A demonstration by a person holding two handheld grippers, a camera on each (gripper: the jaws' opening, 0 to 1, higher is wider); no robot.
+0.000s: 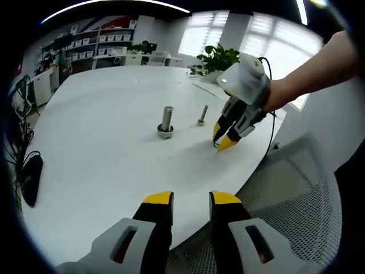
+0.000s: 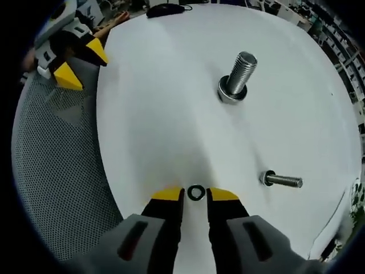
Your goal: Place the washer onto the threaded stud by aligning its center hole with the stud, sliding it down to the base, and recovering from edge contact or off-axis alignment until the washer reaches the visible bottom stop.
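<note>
A small black washer (image 2: pixel 195 192) lies flat on the white table (image 2: pixel 171 103), right between the tips of my right gripper (image 2: pixel 195 194). The jaws stand open around it with thin gaps on both sides. A large threaded stud (image 2: pixel 238 73) stands upright farther out, with a metal collar (image 2: pixel 232 92) at its base. In the left gripper view that stud (image 1: pixel 166 120) stands mid-table, and the right gripper (image 1: pixel 222 137) points down at the table to its right. My left gripper (image 1: pixel 191 200) hangs open over the near table edge with nothing in it.
A smaller stud (image 2: pixel 282 181) stands to the right of the washer; the left gripper view has it (image 1: pixel 202 115) beside the large one. A mesh chair (image 2: pixel 57 171) sits under the table edge. A black object (image 1: pixel 31 180) lies at the table's left side.
</note>
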